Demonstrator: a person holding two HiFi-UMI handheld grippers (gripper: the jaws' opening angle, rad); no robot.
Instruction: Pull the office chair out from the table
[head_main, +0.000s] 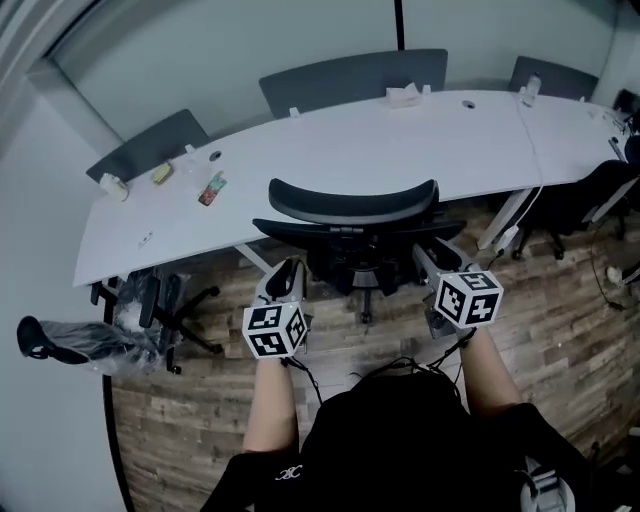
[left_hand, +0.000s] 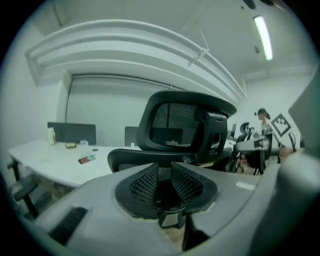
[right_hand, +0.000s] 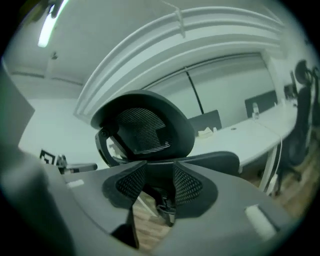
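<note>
The left gripper (head_main: 285, 274) and right gripper (head_main: 432, 262) are held level on either side of the chair (head_main: 352, 200), apparently so they can take it from both flanks and draw it straight back. Each has its jaws partly apart with nothing between the pads. Through the right gap only floor (right_hand: 145, 212) and chair underparts show, and through the left a dark part I cannot name. The chair stands between the person and the table (head_main: 400, 150), its back at the near edge. That fits a chair about to be gripped or one just let go. Its back hides the seat, so how far it sits under the table is unclear.
</note>
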